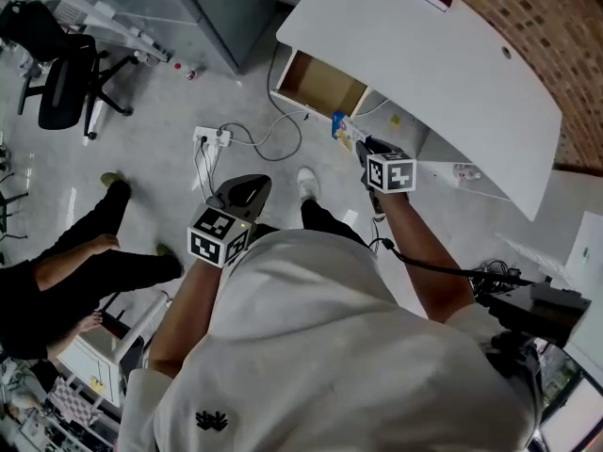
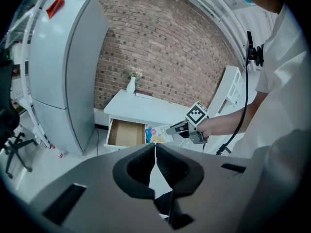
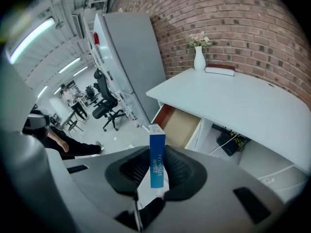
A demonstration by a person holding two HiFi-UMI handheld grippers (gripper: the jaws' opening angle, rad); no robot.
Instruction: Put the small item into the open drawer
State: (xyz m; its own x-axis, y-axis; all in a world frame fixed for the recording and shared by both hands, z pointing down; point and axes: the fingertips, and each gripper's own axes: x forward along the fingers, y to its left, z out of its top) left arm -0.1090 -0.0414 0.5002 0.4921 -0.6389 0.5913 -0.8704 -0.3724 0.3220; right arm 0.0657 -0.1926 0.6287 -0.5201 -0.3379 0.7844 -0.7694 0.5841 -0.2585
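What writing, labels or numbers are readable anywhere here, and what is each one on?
"HYNAUT": down the narrow edge of the blue box; last letters uncertain, smaller print beneath unreadable.
The box's picture side, in the left gripper view: print too blurred to read.
Marker cubes: black-and-white patterns only, no words.

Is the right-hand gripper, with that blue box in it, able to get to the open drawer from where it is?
Probably yes. The right gripper holds the blue box short of the open drawer, which stands pulled out from under the white desk; nothing shows in between.
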